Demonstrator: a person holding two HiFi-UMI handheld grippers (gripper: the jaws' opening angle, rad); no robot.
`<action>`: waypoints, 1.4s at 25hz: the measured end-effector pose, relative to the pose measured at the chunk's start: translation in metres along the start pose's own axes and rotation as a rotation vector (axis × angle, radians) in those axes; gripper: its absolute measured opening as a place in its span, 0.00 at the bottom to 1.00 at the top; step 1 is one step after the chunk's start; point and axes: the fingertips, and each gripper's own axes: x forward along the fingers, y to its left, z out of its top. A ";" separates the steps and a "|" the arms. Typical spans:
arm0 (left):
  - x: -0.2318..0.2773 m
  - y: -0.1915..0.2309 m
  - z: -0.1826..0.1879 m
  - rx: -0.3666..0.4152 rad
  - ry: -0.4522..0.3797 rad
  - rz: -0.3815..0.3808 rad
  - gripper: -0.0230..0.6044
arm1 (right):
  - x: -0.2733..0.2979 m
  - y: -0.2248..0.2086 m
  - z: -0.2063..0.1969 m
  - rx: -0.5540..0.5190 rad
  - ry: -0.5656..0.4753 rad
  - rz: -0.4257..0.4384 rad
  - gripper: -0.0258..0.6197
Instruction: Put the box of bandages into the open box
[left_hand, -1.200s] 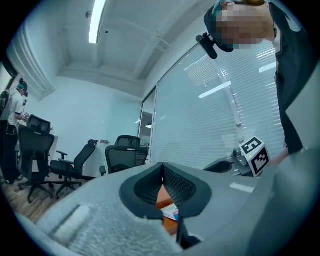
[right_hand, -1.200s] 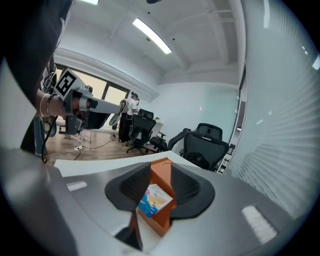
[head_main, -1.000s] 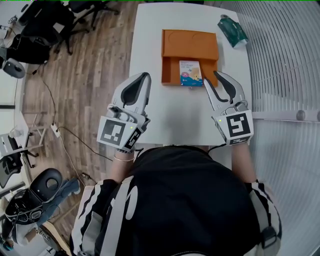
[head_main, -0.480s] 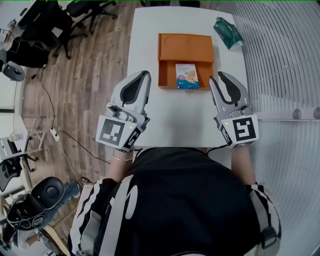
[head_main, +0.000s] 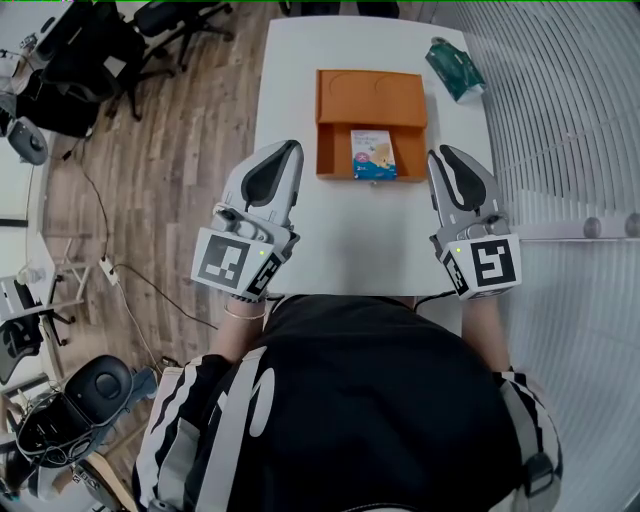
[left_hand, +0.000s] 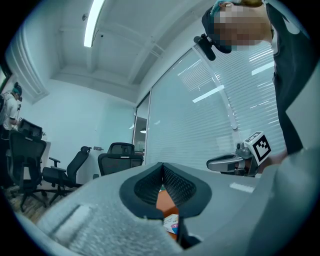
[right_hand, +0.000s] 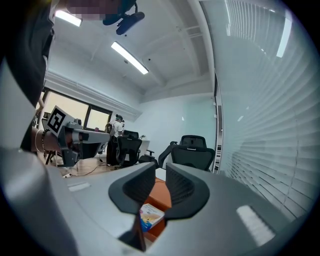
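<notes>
White counter (head_main: 370, 230): box of bandages (head_main: 373, 154) rests inside the open box (head_main: 372, 100). The right claw (head_main: 441, 155), withdrawn, is closing empty; the left claw (head_main: 288, 148) is clamped together. Task looks done.

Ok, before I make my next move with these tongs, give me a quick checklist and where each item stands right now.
1. Box of bandages inside the orange open box: ok, it lies in the near half.
2. Left tongs empty: ok, shut with nothing between them.
3. Right tongs empty: ok, the jaws are closing with nothing between them.
4. Both tongs apart from the orange open box: ok, one on each side of its near end, neither touching it.
5. Green packet out of the way: ok, at the table's far right corner.
6. Bandage box resting flat on the bottom: cannot tell.
</notes>
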 end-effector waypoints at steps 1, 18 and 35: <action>0.000 0.000 0.000 0.001 0.000 0.000 0.04 | 0.000 -0.001 -0.001 0.004 0.002 -0.003 0.14; 0.000 0.005 0.008 0.000 -0.019 0.006 0.04 | 0.003 0.006 0.008 0.017 -0.039 -0.002 0.04; -0.001 0.008 0.010 0.001 -0.023 0.003 0.04 | 0.003 0.007 0.019 0.031 -0.066 -0.023 0.04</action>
